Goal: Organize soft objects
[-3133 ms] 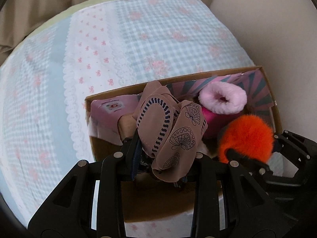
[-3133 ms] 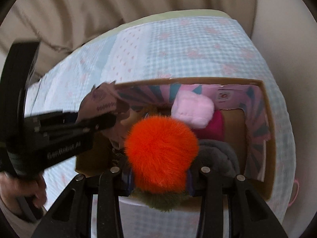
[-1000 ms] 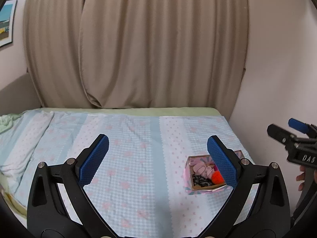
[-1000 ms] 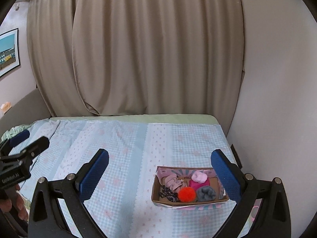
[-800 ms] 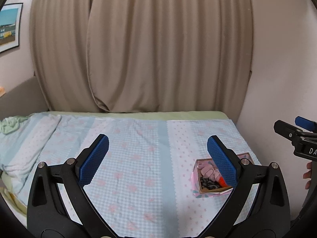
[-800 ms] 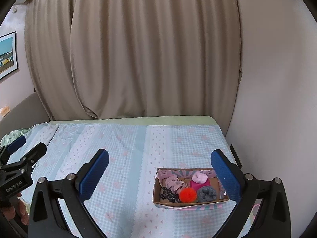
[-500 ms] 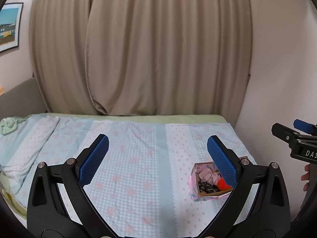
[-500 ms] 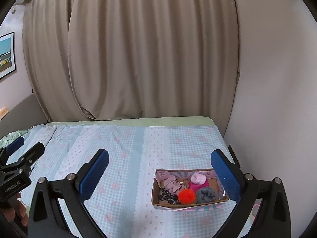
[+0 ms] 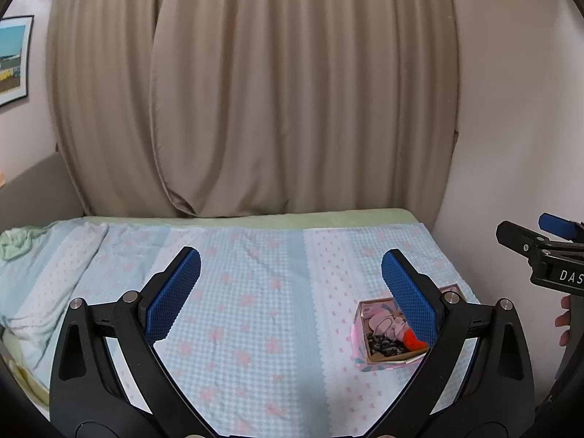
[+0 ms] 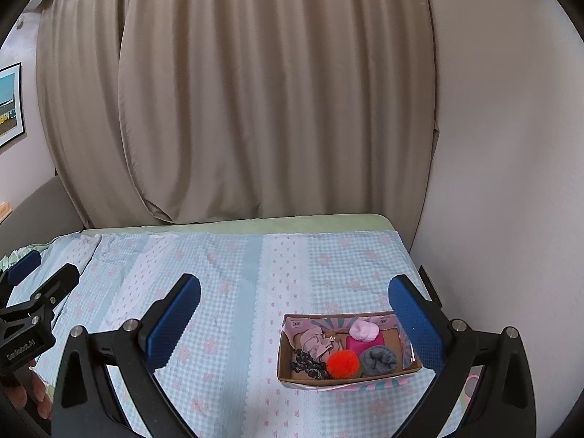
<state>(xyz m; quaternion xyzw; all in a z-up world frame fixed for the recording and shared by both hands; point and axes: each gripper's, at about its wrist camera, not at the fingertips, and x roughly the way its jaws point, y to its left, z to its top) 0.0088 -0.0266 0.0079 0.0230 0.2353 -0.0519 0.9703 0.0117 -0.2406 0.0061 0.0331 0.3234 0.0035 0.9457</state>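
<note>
A shallow cardboard box (image 10: 288, 374) (image 9: 359, 350) sits on the bed near the right wall. Inside lie an orange fluffy ball (image 10: 342, 363) (image 9: 413, 341), a grey rolled sock (image 10: 377, 360), a pale pink fluffy piece (image 10: 362, 330) on a magenta one (image 10: 356, 345), beige patterned socks (image 10: 314, 341) (image 9: 383, 326) and a dark patterned piece (image 10: 308, 363). My right gripper (image 10: 294, 310) is open and empty, held well above the bed. My left gripper (image 9: 290, 284) is open too, with nothing between its blue pads; its right finger (image 9: 408, 299) hides part of the box.
The bed (image 10: 233, 292) wears a light blue checked cover with pink flowers. Beige curtains (image 10: 255, 109) hang behind it, and a plain wall (image 10: 511, 182) runs along the right. A green cloth (image 9: 14, 242) lies at the far left. A framed picture (image 9: 11, 60) hangs on the left wall.
Three seconds ago both grippers were down at the box, shut on the beige socks and the orange ball. Both have since let go and pulled far back. Over the last second they barely moved.
</note>
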